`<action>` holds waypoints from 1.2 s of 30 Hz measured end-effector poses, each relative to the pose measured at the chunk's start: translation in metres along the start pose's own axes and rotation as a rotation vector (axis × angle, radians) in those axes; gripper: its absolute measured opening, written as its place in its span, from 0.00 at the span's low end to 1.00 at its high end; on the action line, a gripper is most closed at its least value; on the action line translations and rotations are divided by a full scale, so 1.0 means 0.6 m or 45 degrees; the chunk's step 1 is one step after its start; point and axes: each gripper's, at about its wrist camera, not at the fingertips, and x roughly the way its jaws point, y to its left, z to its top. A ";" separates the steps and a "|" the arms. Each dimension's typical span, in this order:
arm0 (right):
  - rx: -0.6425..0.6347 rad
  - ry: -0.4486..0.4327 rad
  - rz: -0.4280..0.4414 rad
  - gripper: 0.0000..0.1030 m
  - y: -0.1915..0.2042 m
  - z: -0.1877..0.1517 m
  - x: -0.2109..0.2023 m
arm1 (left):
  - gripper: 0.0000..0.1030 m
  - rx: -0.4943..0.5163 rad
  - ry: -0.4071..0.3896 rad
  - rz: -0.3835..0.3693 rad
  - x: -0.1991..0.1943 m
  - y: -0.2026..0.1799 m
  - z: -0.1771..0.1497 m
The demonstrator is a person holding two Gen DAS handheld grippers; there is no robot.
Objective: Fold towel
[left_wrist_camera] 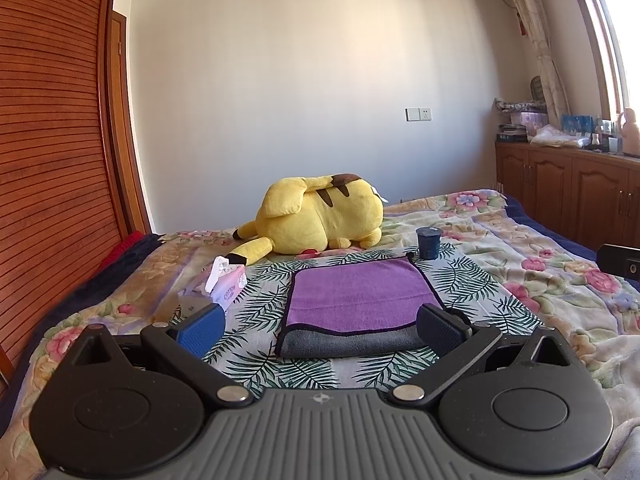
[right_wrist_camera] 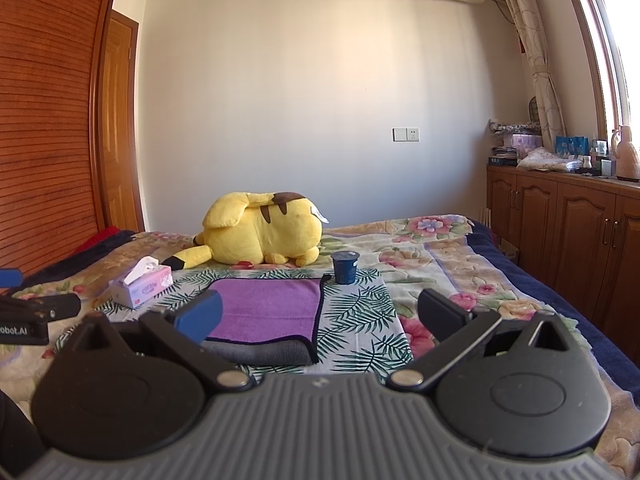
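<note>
A purple towel (left_wrist_camera: 356, 294) with a grey underside and dark trim lies folded on a leaf-print cloth (left_wrist_camera: 464, 280) on the bed. Its grey folded edge faces me. My left gripper (left_wrist_camera: 320, 330) is open and empty, fingers spread just in front of the towel's near edge. In the right wrist view the towel (right_wrist_camera: 268, 312) lies ahead and to the left. My right gripper (right_wrist_camera: 318, 320) is open and empty, its left finger over the towel's near left part. The left gripper's body (right_wrist_camera: 36, 316) shows at the left edge of that view.
A yellow plush toy (left_wrist_camera: 320, 216) lies behind the towel. A dark blue cup (left_wrist_camera: 429, 242) stands at the towel's far right corner. A pink tissue box (left_wrist_camera: 226, 286) sits to the left. Wooden cabinets (left_wrist_camera: 568, 196) run along the right, a wardrobe (left_wrist_camera: 52, 160) on the left.
</note>
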 end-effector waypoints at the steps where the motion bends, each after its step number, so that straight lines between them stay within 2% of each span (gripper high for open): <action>1: -0.001 0.004 0.000 1.00 0.003 0.000 0.001 | 0.84 0.000 0.002 0.000 0.000 -0.001 0.000; 19: -0.017 0.131 0.049 1.00 0.019 -0.020 0.032 | 0.84 0.043 0.111 -0.029 0.039 -0.002 -0.011; 36: -0.027 0.264 0.049 1.00 0.012 -0.029 0.096 | 0.84 0.069 0.225 -0.080 0.118 0.016 -0.022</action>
